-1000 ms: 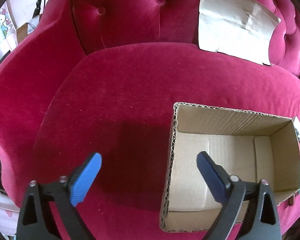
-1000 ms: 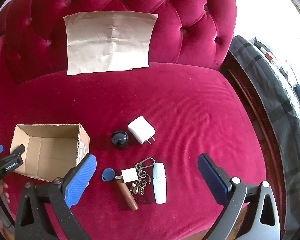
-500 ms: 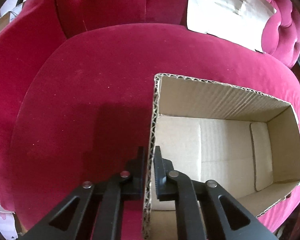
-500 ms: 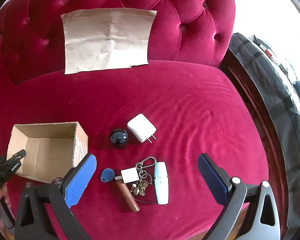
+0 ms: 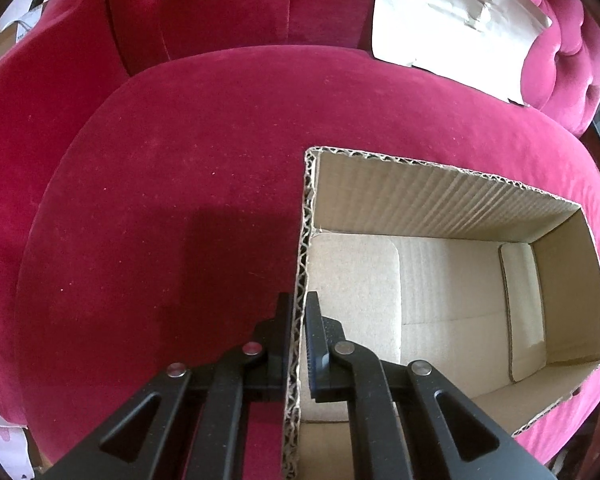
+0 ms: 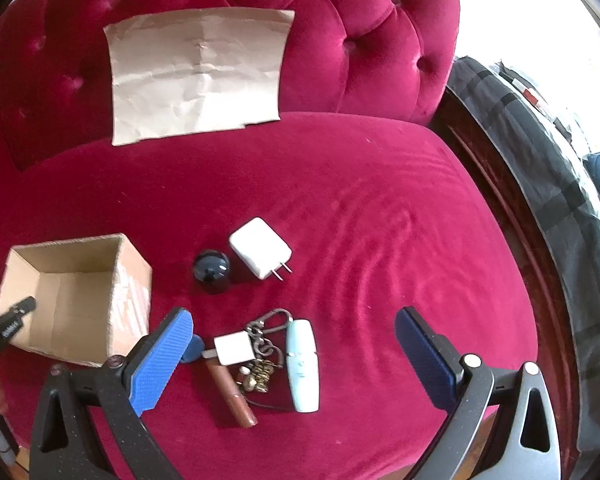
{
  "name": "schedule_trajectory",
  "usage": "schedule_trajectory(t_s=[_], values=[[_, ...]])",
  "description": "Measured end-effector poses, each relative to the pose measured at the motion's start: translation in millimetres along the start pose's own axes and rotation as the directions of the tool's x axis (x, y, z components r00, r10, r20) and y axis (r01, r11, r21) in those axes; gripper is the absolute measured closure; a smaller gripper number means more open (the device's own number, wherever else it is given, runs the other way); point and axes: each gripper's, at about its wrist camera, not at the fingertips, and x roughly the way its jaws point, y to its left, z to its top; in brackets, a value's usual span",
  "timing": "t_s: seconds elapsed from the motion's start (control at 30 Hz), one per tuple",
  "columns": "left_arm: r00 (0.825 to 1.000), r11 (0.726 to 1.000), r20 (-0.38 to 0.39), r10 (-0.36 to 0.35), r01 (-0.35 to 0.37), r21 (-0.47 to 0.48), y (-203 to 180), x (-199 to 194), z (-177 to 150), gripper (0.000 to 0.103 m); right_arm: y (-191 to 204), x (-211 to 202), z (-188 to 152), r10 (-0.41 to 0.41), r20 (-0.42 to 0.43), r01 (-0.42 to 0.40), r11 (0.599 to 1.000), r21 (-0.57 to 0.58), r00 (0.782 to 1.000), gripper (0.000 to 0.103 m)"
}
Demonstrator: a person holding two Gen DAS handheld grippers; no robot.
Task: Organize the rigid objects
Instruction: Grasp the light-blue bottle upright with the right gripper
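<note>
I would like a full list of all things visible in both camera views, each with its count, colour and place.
cardboard box: 1, brown, empty, left on the seat
paper sheet: 1, tan, creased, against the backrest
armchair: 1, crimson velvet, under everything
charger plug: 1, white, mid seat
round object: 1, dark, left of the plug
slim case: 1, pale blue, front of the seat
key bundle: 1, metal with a white tag, left of the case
tube: 1, brown, beside the keys
blue fob: 1, partly hidden
plaid cloth: 1, grey, far right
left tool: shut on the box wall
right tool: open, above the small items
</note>
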Motion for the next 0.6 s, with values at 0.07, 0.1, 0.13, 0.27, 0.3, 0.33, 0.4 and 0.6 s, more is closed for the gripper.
schedule_trajectory(t_s=[0.07, 0.1, 0.13, 0.27, 0.3, 0.33, 0.4, 0.6], values=[[1.000, 1.000, 0.003, 0.009, -0.009, 0.014, -1, -1, 0, 0.097, -2, 4, -4, -0.013, -0.014, 0.013, 1.000, 0.002, 1.000, 0.000], [1.000, 1.000, 0.004, 0.010, -0.010, 0.019, -2, -1, 0, 0.097, -3, 6, -6, -0.013, -0.020, 0.013, 1.000, 0.001, 1.000, 0.000], [1.000, 1.000, 0.004, 0.009, -0.009, 0.020, 0, -5, -5, 0.097, -4, 9, -8, -0.013, -0.029, 0.013, 1.000, 0.006, 1.000, 0.000], [1.000, 1.000, 0.005, 0.006, -0.006, 0.029, 2, -11, -10, 0.097, -12, 22, -17, 0.014, -0.074, -0.012, 0.999, 0.030, 0.997, 0.000], [1.000, 0.999, 0.006, 0.009, -0.009, 0.034, 1, -12, -11, 0.097, -13, 25, -20, 0.018, -0.085, -0.015, 0.999, 0.028, 0.996, 0.000], [1.000, 0.999, 0.008, 0.012, -0.012, 0.041, 1, -13, -11, 0.097, -15, 31, -23, 0.027, -0.099, -0.025, 0.999, 0.024, 0.995, 0.000], [1.000, 0.998, 0.011, 0.009, -0.010, 0.064, 0, -14, -12, 0.097, -16, 38, -27, 0.039, -0.119, -0.037, 0.999, 0.021, 0.992, 0.001], [1.000, 0.997, 0.014, 0.007, -0.008, 0.076, -2, -18, -14, 0.097, -23, 61, -38, 0.064, -0.194, -0.054, 0.997, 0.057, 0.979, 0.009]])
